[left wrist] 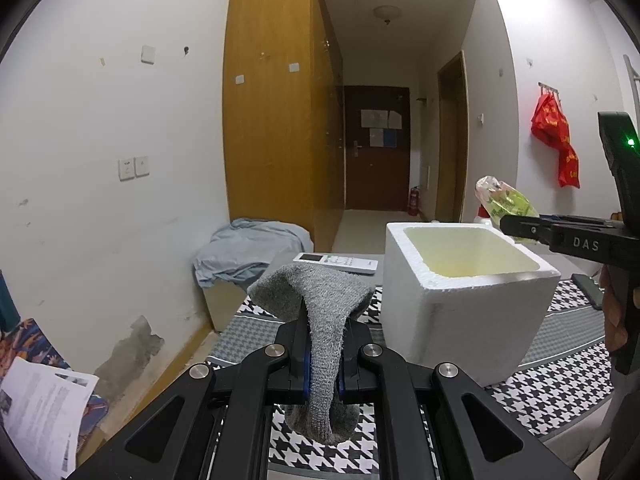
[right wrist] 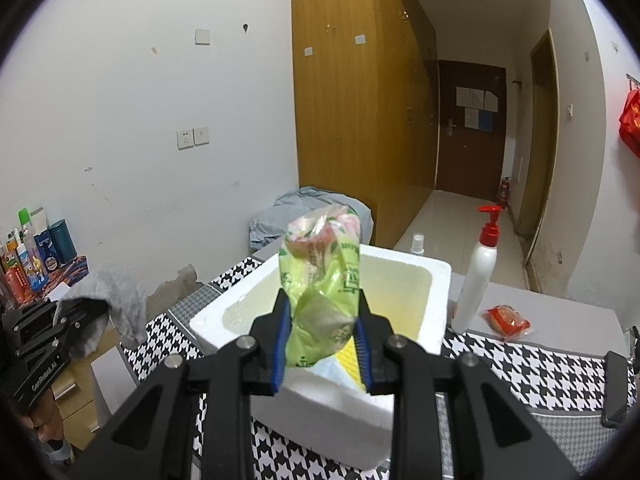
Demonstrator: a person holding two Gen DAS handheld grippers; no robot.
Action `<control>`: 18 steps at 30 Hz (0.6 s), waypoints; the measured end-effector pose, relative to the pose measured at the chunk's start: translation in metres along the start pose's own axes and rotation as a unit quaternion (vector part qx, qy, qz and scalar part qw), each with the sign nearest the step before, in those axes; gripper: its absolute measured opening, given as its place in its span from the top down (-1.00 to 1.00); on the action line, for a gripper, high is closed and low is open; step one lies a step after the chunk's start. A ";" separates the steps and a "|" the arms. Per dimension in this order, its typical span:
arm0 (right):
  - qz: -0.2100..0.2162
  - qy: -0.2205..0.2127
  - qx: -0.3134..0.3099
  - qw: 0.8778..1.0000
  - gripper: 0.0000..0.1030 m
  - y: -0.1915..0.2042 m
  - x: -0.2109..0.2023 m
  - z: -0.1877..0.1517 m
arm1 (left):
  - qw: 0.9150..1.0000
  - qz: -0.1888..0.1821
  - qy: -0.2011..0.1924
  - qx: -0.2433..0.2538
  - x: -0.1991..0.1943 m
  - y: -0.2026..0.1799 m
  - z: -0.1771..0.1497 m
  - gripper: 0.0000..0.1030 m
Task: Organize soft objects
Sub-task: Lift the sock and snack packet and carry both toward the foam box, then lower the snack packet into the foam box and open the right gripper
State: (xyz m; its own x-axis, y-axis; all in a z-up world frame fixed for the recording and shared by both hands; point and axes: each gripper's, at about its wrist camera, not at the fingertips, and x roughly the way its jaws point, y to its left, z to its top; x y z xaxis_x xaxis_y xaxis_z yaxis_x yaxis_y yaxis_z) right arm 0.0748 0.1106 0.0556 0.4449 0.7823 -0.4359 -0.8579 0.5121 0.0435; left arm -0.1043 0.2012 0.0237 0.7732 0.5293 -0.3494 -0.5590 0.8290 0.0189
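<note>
Left tool (left wrist: 322, 354) clamped on grey knitted sock (left wrist: 320, 320); right tool (right wrist: 322, 340) clamped on crinkly green plastic packet (right wrist: 320, 280) above white foam box (right wrist: 400, 268)

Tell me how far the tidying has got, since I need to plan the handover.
Done: nothing; the white foam box looks empty. In hand: the left gripper is shut on a grey sock, and the right gripper holds a green plastic packet over the box. Left: dropping both in, and perhaps the red packet beside the pump bottle.
</note>
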 end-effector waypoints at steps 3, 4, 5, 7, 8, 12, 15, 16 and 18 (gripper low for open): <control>-0.001 0.005 0.003 1.000 0.36 -0.001 0.007 0.003 | 1.000 0.003 -0.003 -0.004 -0.001 0.003 0.000 0.83; -0.002 0.006 0.007 1.000 0.36 -0.002 0.009 0.004 | 1.000 0.003 -0.005 -0.004 -0.002 0.003 -0.001 0.83; -0.003 0.009 0.009 1.000 0.36 -0.003 0.012 0.004 | 1.000 0.004 -0.006 -0.005 -0.003 0.003 -0.001 0.83; -0.003 0.012 0.009 1.000 0.36 -0.004 0.016 0.004 | 1.000 0.004 -0.006 -0.005 -0.004 0.004 -0.001 0.83; -0.003 0.013 0.011 1.000 0.36 -0.004 0.018 0.004 | 1.000 0.006 -0.006 -0.005 -0.003 0.004 -0.002 0.83; -0.003 0.012 0.018 1.000 0.35 -0.006 0.025 0.007 | 1.000 0.010 -0.004 -0.005 -0.002 0.005 -0.001 0.83; -0.008 0.011 0.021 1.000 -0.01 -0.006 0.029 0.009 | 1.000 0.012 -0.005 -0.006 -0.002 0.007 -0.001 0.83; -0.010 0.008 0.021 1.000 -0.24 -0.006 0.030 0.009 | 1.000 0.013 -0.006 -0.005 -0.001 0.007 -0.001 0.83; -0.010 -0.001 0.021 1.000 -0.41 -0.005 0.030 0.010 | 1.000 0.015 -0.005 -0.005 0.000 0.008 0.000 0.83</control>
State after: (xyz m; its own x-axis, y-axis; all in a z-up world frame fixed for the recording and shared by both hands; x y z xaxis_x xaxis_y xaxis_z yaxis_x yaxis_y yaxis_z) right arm 0.0951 0.1351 0.0509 0.4617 0.7725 -0.4359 -0.8377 0.5413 0.0720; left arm -0.1091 0.2074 0.0235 0.7592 0.5556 -0.3390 -0.5847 0.8110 0.0198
